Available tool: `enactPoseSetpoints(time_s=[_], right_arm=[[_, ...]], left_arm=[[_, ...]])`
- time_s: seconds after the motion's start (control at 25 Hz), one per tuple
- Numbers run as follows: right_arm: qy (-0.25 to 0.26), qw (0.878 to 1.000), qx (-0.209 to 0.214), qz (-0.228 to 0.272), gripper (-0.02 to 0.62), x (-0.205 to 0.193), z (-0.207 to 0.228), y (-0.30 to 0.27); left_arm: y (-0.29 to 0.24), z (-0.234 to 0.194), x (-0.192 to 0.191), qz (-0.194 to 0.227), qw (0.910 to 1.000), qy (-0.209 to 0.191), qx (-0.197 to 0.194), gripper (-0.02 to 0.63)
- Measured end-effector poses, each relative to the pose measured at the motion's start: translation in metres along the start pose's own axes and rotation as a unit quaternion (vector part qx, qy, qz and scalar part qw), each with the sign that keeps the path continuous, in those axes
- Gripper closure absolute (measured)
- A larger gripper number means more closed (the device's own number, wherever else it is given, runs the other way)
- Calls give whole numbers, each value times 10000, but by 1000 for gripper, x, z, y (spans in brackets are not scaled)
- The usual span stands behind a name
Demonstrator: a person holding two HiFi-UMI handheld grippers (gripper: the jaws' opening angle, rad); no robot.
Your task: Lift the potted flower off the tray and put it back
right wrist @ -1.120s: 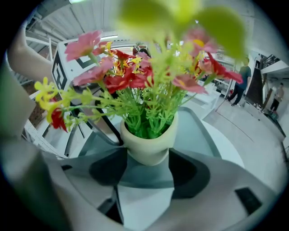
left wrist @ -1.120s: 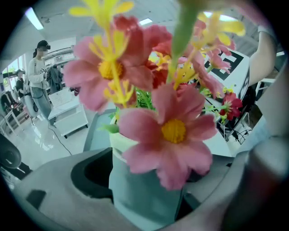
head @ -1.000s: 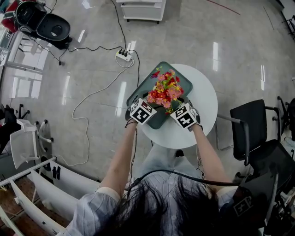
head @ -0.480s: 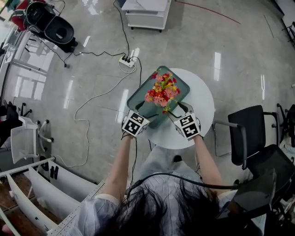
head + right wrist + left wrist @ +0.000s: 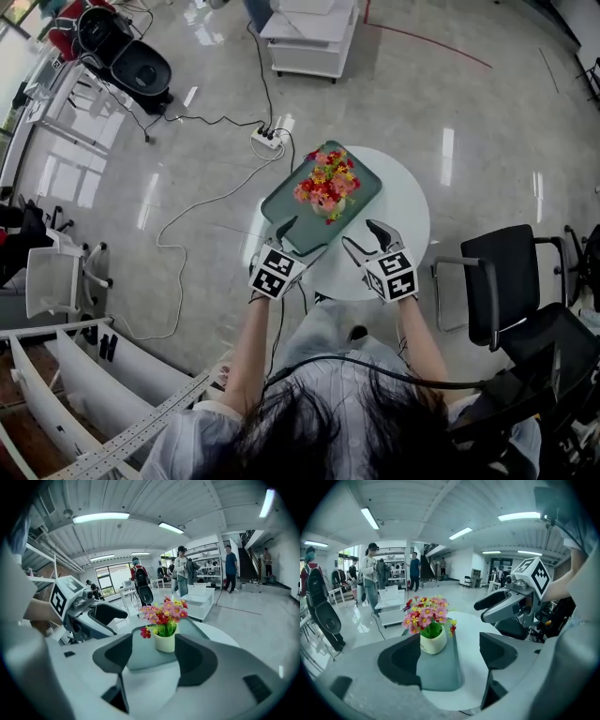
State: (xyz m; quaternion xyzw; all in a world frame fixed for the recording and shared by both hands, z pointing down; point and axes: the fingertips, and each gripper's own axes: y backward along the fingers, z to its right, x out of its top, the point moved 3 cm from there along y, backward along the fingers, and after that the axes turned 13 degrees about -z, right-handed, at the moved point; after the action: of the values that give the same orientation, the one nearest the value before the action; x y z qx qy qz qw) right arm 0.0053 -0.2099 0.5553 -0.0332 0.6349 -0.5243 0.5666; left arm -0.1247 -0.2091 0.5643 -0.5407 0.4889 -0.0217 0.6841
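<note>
The potted flower (image 5: 326, 185), pink, red and yellow blooms in a small white pot (image 5: 432, 642), stands upright on the green tray (image 5: 292, 208) on the round white table (image 5: 401, 217). My left gripper (image 5: 287, 229) is open over the tray's near corner, apart from the pot. Beside the tray, my right gripper (image 5: 366, 236) is open over the bare tabletop. Through the left gripper (image 5: 447, 660), the pot sits beyond the open jaws. The right gripper view shows the pot (image 5: 165, 642) just past that gripper's (image 5: 154, 660) open jaws, and the left gripper (image 5: 86, 613) at left.
A black chair (image 5: 511, 281) stands right of the table. A power strip (image 5: 267, 139) with cables lies on the floor beyond the tray, and a white cart (image 5: 314, 37) further back. People (image 5: 370, 581) stand in the background.
Both grippers have drawn back from the pot toward the person and stand open. The potted flower, earlier between them, now stands alone on the tray.
</note>
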Motion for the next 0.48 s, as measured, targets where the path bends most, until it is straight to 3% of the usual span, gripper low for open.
enactPoseSetpoints(time_s=[0.2,0.48], right_arm=[[-422,9990,99,43,298,-13,-10,25],[-154,9992,291,210,298,-38,-27,68]], left_arm=[[28,38,0,168,9997,85,135,199],[45,91,-18,16,9995,179,266,199]])
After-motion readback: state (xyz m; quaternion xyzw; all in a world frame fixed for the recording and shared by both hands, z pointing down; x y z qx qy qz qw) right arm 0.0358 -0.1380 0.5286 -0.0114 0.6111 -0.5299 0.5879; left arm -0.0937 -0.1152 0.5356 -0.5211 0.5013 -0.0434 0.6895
